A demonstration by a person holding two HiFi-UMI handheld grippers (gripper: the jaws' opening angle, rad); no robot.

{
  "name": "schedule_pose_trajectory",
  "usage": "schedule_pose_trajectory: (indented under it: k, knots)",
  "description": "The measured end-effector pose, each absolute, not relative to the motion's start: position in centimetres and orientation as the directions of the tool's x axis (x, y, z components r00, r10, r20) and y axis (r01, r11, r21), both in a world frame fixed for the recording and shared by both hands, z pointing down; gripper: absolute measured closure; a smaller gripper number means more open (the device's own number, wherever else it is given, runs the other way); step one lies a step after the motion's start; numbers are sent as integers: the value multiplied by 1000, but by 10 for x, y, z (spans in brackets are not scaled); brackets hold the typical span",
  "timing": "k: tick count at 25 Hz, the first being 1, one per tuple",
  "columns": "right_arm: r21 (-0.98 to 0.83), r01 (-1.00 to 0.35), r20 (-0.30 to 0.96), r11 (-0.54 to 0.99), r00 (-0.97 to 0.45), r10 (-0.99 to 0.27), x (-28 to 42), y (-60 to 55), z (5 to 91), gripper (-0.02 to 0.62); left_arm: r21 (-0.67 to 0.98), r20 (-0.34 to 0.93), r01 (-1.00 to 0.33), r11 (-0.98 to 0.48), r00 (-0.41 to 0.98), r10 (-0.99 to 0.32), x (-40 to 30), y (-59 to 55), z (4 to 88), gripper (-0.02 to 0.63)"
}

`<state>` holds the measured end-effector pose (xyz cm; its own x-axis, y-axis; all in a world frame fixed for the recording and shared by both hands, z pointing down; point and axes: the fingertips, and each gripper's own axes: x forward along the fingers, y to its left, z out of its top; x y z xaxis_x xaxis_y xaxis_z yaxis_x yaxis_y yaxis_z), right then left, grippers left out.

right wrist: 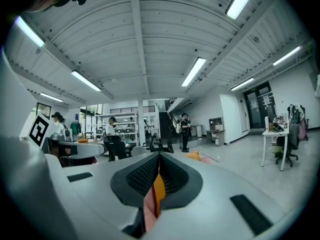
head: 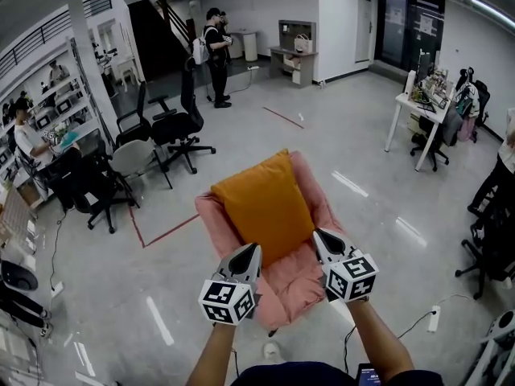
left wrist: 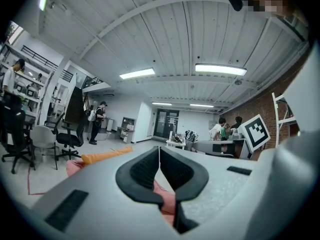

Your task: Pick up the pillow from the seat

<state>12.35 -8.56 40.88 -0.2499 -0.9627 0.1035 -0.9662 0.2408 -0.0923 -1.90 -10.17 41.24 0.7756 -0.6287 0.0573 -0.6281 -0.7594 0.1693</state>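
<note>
Holds the left gripper (head: 256, 248) and the right gripper (head: 315, 233) out in front on bare forearms rising from the bottom edge of the head view, each with its marker cube (head: 228, 300) nearest the body. Points both noses at the front of the pink seat (head: 294, 288), left nose over the near left part, right nose by the near right edge.

Shows the left gripper (left wrist: 159, 151) in its own view with jaws closed tip to tip and nothing pinched, only a strip of the seat (left wrist: 167, 199) seen through the gap lower down. Shows the right gripper (right wrist: 159, 156) likewise closed at the tips, with slivers of orange and pink visible through the lower gap, not clamped.

Just beyond the noses, finds the orange pillow (head: 265, 207) propped against the seat's back, lower corners near both grippers, apparently untouched. Appears again as an orange edge (left wrist: 105, 155) above the pink cushion in the left gripper view.

Past the seat, takes in grey floor with a red tape line (head: 169, 232), then a grey chair (head: 133, 158) and black office chairs (head: 181, 127) to the left, a white desk (head: 418, 111) to the right, and farthest back a standing person with a backpack (head: 216, 55).
</note>
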Motion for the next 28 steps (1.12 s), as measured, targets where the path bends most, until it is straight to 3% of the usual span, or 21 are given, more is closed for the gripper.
schedule_pose_trajectory:
  k: [28]
  knots:
    - [-61,-984,149,166,-173,-974,114,-147,423,577,221,61,-574,-789,815,-576,-34,-178,433,595]
